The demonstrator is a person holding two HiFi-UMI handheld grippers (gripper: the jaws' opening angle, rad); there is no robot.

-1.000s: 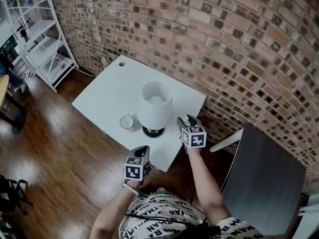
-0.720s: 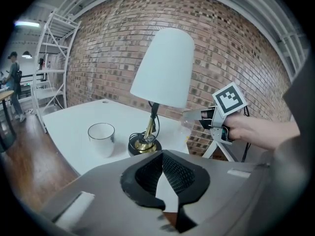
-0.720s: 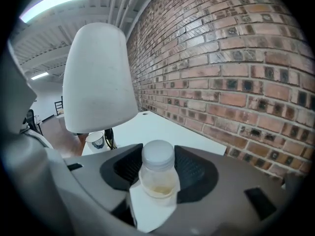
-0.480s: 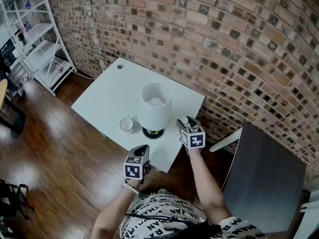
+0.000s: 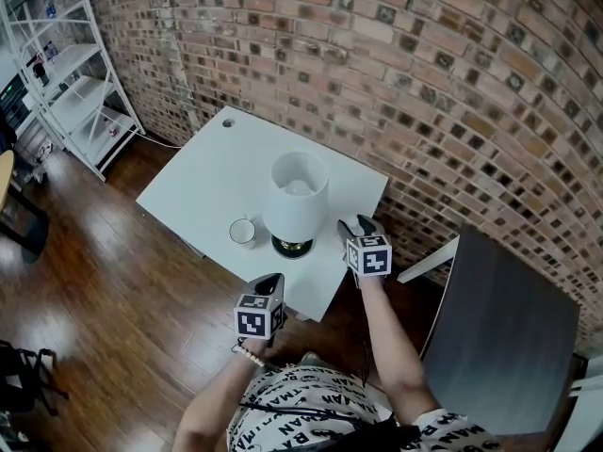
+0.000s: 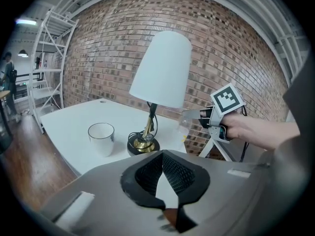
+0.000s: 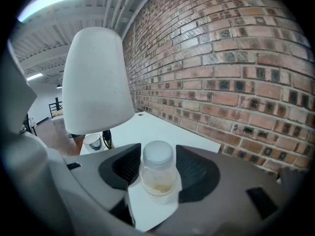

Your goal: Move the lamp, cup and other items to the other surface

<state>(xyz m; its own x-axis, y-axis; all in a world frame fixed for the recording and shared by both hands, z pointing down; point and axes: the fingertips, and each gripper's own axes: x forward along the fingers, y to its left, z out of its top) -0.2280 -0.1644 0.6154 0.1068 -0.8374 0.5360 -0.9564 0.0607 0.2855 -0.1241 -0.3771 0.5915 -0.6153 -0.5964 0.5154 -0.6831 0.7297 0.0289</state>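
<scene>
Brick wall behind, white table [image 5: 207, 172] below me, with the lamp [image 5: 297, 196] and cup [image 5: 242, 231] mid-table. My right gripper [image 5: 356, 226] has just been opening around the small jar [image 7: 157, 173] near the table's right edge, pads seemingly just clear. My left gripper [image 6: 162, 154] hangs closed and empty at the near edge.

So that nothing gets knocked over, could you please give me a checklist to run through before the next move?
1. Jar between the fingers of the right gripper: ok, upright on the table; the jaws have just been opening.
2. Fingers pressing the jar: not ok, seemingly no grip yet.
3. Lamp apart from the right gripper: ok, just beside it.
4. Cup out of the way: ok, on the lamp's other side.
5. Left gripper free: ok, shut and empty.
6. Dark surface within reach: cannot tell.
</scene>
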